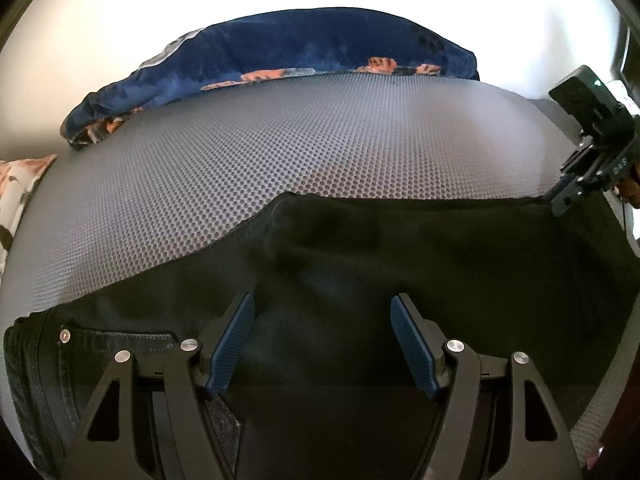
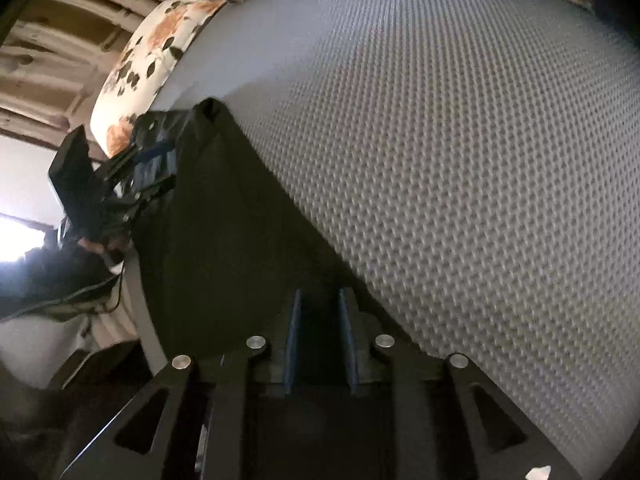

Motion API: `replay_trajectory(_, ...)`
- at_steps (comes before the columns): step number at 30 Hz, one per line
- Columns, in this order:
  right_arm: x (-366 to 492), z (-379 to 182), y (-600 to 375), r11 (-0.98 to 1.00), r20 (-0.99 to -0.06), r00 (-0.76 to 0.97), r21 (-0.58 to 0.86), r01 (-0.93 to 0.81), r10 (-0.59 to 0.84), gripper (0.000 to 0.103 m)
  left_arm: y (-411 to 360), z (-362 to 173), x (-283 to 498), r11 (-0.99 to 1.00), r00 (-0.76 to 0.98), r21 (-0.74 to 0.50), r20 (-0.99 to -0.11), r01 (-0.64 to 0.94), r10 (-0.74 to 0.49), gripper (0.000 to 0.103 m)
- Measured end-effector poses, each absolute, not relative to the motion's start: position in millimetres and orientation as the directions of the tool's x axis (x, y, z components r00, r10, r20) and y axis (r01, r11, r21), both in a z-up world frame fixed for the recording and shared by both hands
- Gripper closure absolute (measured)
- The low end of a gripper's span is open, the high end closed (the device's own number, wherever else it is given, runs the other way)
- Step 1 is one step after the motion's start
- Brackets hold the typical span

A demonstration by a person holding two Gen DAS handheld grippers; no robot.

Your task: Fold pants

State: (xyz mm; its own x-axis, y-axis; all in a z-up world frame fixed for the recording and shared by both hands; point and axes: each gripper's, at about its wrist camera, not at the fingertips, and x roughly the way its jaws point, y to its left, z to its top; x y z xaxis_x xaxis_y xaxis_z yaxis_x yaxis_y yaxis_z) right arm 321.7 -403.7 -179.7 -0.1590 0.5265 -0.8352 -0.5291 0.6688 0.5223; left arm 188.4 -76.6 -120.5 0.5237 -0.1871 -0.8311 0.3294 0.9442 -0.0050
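Observation:
Black pants [image 1: 360, 256] lie spread across the near part of a grey mesh mat [image 1: 280, 148], with the waistband and a rivet at the lower left. My left gripper [image 1: 322, 340] is open, its blue pads wide apart just above the cloth. In the right wrist view the pants [image 2: 224, 216] run from the lower middle up to the left. My right gripper [image 2: 320, 344] has its pads close together with the pants' edge between them. It also shows in the left wrist view [image 1: 560, 200] at the far right corner of the pants. The left gripper shows in the right wrist view [image 2: 156, 160].
A dark blue blanket with orange print [image 1: 304, 52] lies bunched along the mat's far edge. A floral pillow [image 2: 148, 60] sits at the left end of the mat. The wall behind is white. A dark cable [image 2: 80, 292] hangs at the left.

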Motion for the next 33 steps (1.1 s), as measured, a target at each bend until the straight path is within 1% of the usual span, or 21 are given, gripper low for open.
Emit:
replay_trajectory(4,324.1,-179.0,-408.1,0.633,-0.821,-0.190,0.543,-0.552,0.539,0.082,-78.7,-123.2,189.2,0.948,0.523,0.009,-0.836,0.318,-0.168,0.032)
replay_trajectory(7,328.5,-178.7,-407.1,0.623,-0.829,-0.173,0.521,-0.584,0.532,0.083,-80.5,-125.8,189.4,0.951,0.523,0.019,-0.839,0.309,-0.153,0.032)
replay_trajectory(10,334.9,-181.9,-406.3,0.601,-0.815,-0.190,0.541,-0.588,0.548,0.083,-81.5,-128.0,189.9,0.953,0.519,0.026,-0.843,0.302,-0.141,0.032)
replay_trajectory(12,335.9,-182.9,-403.1,0.570,-0.798,-0.218,0.565,-0.597,0.563,0.081,-81.7,-129.0,190.0,0.954,0.517,0.027,-0.845,0.298,-0.137,0.032)
replay_trajectory(16,334.2,-181.7,-394.2,0.530,-0.790,-0.254,0.575,-0.623,0.558,0.081,-82.9,-131.4,190.2,0.954,0.514,0.040,-0.849,0.297,-0.125,0.032)
replay_trajectory(19,335.0,-182.1,-385.9,0.520,-0.783,-0.244,0.576,-0.631,0.572,0.082,-83.7,-132.1,190.5,0.955,0.515,0.042,-0.849,0.292,-0.120,0.031)
replay_trajectory(21,336.1,-183.5,-381.1,0.523,-0.779,-0.221,0.574,-0.631,0.587,0.087,-83.6,-132.7,190.7,0.957,0.515,0.040,-0.849,0.286,-0.119,0.031)
replay_trajectory(23,332.7,-181.8,-377.9,0.537,-0.797,-0.184,0.537,-0.651,0.574,0.093,-83.9,-132.9,190.8,0.958,0.515,0.042,-0.849,0.284,-0.116,0.031)
replay_trajectory(28,313.6,-164.5,-366.8,0.591,-0.854,-0.068,0.412,-0.694,0.515,0.098,-84.8,-131.9,190.6,0.961,0.520,0.045,-0.848,0.272,-0.108,0.031)
replay_trajectory(33,293.3,-144.7,-359.0,0.676,-0.886,0.106,0.262,-0.689,0.452,0.100,-86.7,-126.9,191.7,0.963,0.541,0.027,-0.832,0.268,-0.127,0.031)
